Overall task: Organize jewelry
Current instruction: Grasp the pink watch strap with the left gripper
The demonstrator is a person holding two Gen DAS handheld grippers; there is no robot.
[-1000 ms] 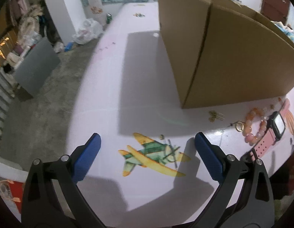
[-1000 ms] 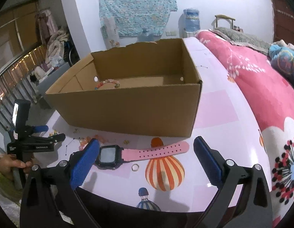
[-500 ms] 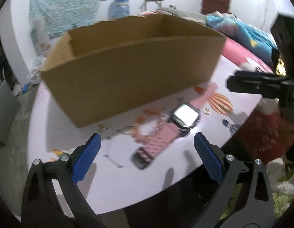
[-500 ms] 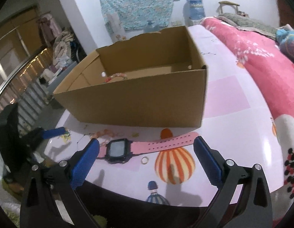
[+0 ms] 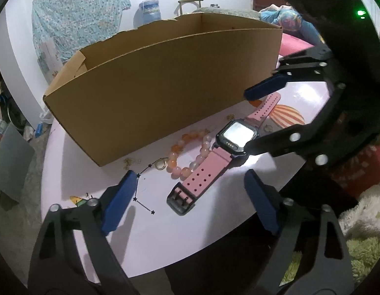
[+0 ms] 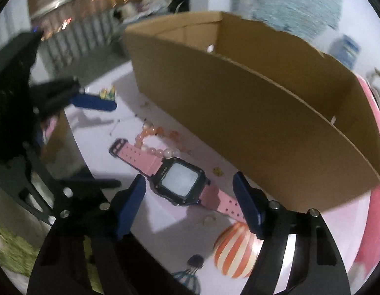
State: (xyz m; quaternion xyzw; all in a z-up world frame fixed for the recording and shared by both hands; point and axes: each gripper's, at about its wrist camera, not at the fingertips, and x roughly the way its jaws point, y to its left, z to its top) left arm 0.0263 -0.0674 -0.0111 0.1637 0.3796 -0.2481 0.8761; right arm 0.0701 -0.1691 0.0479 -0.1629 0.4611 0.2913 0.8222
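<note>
Pink watch (image 5: 214, 157) between bead bracelet (image 5: 187, 152) and table edge

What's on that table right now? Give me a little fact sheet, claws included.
surface: table with balloon and plane prints
container: open cardboard box, upright at the back
watch: pink watch flat in front of the box
beads: bead bracelet beside the watch, touching its strap
small pieces: ring and chain lying loose
left claw: open, just been closing, holds nothing
right claw: open, just been closing, astride the watch face
</note>
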